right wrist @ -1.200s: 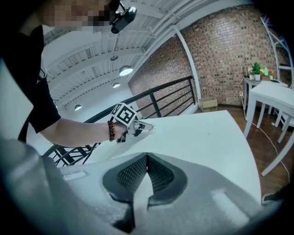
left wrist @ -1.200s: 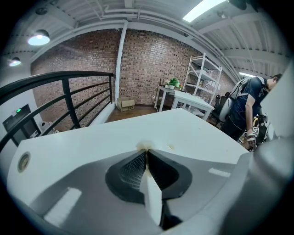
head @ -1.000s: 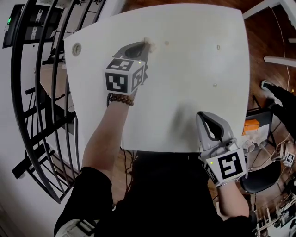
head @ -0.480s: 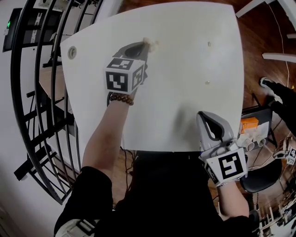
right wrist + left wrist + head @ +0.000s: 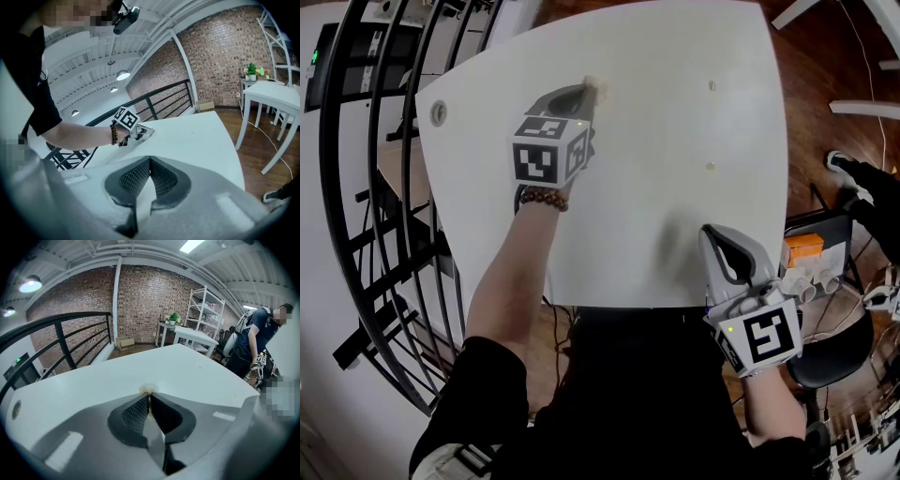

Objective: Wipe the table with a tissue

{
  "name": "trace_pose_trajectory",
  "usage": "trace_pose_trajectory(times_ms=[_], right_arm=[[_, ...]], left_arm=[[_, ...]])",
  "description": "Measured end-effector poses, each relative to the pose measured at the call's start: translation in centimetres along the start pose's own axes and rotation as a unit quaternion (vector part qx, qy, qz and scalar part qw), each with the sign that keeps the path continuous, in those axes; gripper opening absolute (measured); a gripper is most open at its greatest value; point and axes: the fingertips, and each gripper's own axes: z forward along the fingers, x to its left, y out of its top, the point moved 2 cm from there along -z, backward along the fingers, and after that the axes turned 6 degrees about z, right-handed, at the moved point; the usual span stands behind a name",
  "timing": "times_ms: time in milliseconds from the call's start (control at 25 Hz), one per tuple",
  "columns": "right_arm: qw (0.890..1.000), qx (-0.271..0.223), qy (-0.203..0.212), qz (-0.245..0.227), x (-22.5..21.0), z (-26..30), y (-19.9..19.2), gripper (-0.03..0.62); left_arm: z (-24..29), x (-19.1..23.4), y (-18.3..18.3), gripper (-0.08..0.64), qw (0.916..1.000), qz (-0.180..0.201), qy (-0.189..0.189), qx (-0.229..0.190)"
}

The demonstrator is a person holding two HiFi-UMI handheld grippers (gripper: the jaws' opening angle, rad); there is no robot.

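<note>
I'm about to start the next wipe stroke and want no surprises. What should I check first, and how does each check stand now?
1. Is the tissue gripped? Ok: the left gripper has its jaws shut on it.
2. Does the tissue touch the table? Cannot tell.
3. Is the right gripper out of the way? Ok: shut, empty, at the near edge.
4. Is the table clean? Not ok: two specks lie to the right of the tissue.

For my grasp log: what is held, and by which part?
The left gripper pinches the tissue; a small tuft shows past its tips; the right gripper holds nothing.
</note>
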Motion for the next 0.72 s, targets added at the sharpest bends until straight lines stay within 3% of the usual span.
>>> trace_pose_trajectory(times_ms=[720], right_arm=[[1.000, -0.006, -0.006, 0.013, -1.2, -0.9, -0.6, -0.011]], left_arm=[[1.3, -1.6, 0.8, 0.034, 0.9999, 0.009, -0.010, 0.004]])
